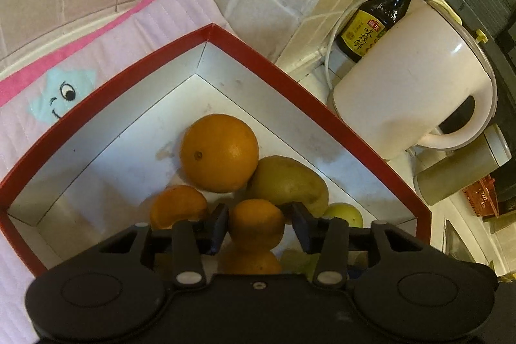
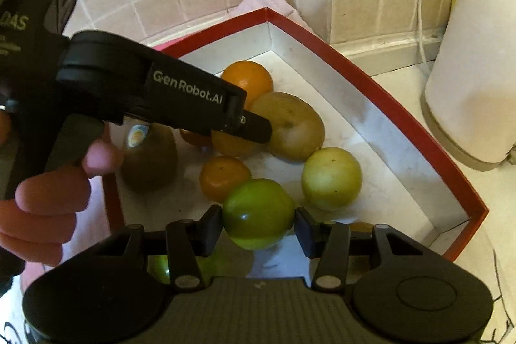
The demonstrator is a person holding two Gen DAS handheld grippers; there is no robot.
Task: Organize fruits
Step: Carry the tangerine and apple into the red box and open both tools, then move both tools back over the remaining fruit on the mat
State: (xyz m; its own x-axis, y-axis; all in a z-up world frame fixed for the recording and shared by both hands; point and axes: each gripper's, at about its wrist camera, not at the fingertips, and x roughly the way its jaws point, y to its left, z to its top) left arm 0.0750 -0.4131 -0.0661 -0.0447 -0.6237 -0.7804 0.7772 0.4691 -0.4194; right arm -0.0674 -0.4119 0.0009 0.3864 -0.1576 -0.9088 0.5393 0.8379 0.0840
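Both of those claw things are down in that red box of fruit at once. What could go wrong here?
1. The left gripper stands open around a small orange amid piled fruit; if freed there it may roll against the pear.
2. The right gripper is clamped on a smooth green fruit, which could slip or bruise.
3. Both grippers crowd the same corner of the red box and might bump each other.

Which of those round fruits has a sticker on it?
The brown kiwi at the box's left side; a small oval label sits on top. No sticker shows on the others.
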